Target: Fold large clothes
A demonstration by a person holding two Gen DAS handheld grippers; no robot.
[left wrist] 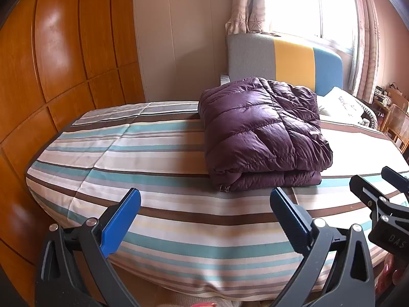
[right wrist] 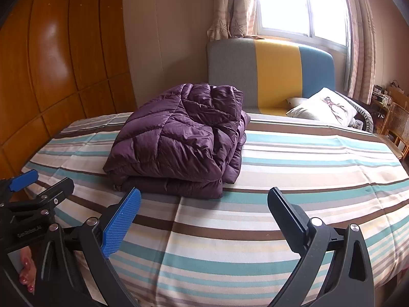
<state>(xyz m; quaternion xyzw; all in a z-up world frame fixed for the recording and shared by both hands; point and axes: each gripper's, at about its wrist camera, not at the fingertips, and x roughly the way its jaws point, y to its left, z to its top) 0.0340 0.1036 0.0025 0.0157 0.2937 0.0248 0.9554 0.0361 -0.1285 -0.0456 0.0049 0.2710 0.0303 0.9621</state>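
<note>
A purple quilted down jacket (left wrist: pixel 260 133) lies folded in a thick stack on the striped bedspread (left wrist: pixel 153 168); it also shows in the right wrist view (right wrist: pixel 179 140). My left gripper (left wrist: pixel 204 204) is open and empty, held over the bed's near edge, short of the jacket. My right gripper (right wrist: pixel 204 204) is open and empty, also back from the jacket, to its right. The right gripper's body shows at the right edge of the left wrist view (left wrist: pixel 383 204), and the left gripper's body at the left edge of the right wrist view (right wrist: pixel 38 199).
A wooden wardrobe (left wrist: pixel 51 76) stands close along the bed's left side. A grey, yellow and blue headboard (right wrist: pixel 268 74) and a white pillow (right wrist: pixel 324 107) are at the far end under a window. A cane chair (right wrist: pixel 398 128) stands at far right.
</note>
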